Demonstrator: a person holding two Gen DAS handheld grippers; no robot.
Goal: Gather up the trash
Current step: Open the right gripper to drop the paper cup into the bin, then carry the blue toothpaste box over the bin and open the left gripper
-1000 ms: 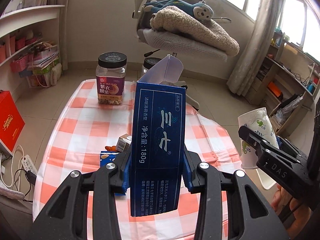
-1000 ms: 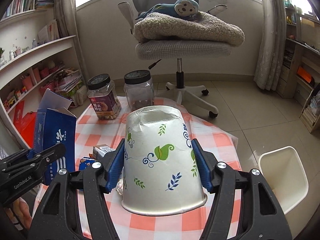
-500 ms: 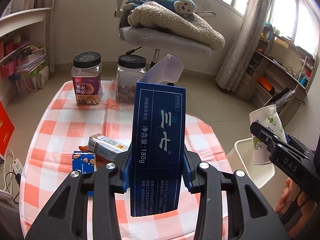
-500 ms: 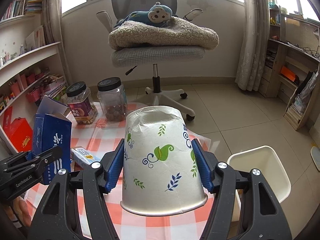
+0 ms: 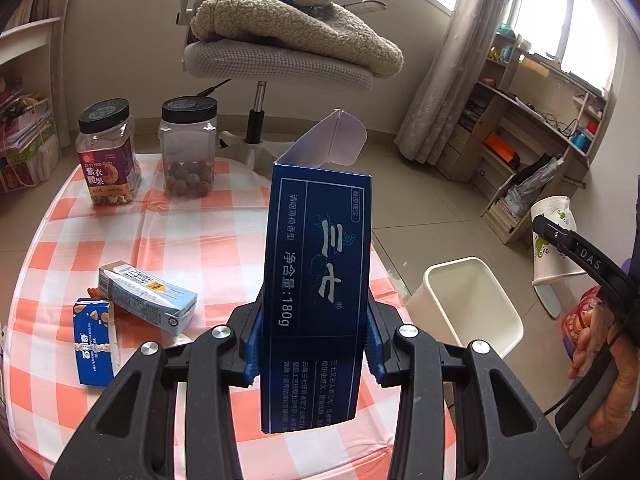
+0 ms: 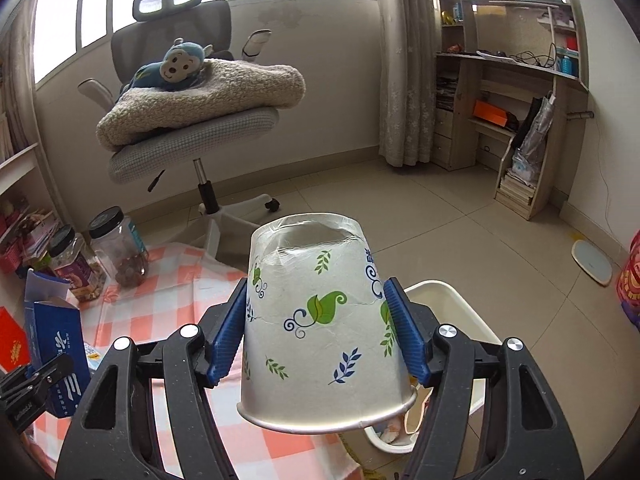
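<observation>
Checkered desk (image 5: 192, 236) below: left gripper (image 5: 312, 344) fingers clamp the upright blue box (image 5: 316, 280); right gripper (image 6: 320, 332) fingers pinch an inverted paper cup (image 6: 324, 328), hiding most of the white bin (image 6: 452, 312), perhaps holding scraps.

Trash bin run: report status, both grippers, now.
Left gripper shut on blue box. Right gripper shut on paper cup, above white bin. Two cartons remain on table. Nothing blocking.

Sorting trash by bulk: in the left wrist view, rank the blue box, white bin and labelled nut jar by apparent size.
1. blue box, though it is nearest the camera
2. white bin
3. labelled nut jar
</observation>
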